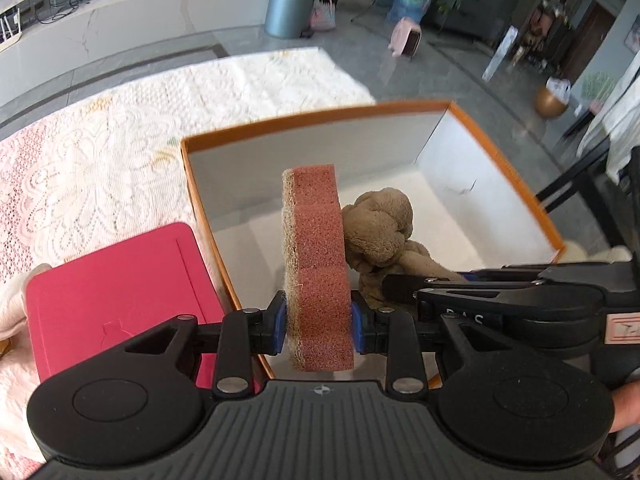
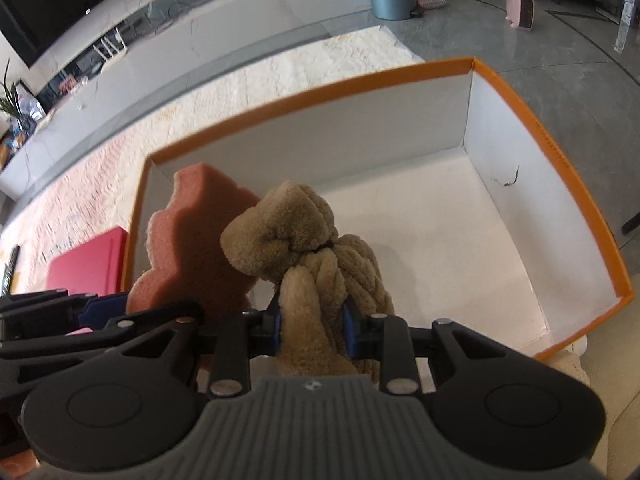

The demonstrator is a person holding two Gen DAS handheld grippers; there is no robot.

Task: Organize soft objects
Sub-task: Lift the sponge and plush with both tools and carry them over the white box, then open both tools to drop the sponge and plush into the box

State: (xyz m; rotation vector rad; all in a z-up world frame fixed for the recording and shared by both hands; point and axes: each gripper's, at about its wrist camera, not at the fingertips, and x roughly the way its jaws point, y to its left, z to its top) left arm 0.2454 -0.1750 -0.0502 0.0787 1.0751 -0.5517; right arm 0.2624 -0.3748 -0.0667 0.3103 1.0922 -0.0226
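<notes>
Under the orange box [image 2: 536, 128], white lace cloth [image 1: 120, 144] on grey floor [image 1: 420, 76].

The box [image 1: 508, 168] has an orange rim and outer skin and plain white walls and floor. Above its floor, the sponge [image 1: 318, 268] is speckled brick-pink with a tan fibrous backing, and the plush cloth [image 2: 308, 256] is a uniform beige-brown. Left of the box lies a flat magenta lid [image 1: 116, 300]; beyond the box spreads a cream lace cloth [image 1: 132, 144], perhaps pink-tinted at its left.
</notes>
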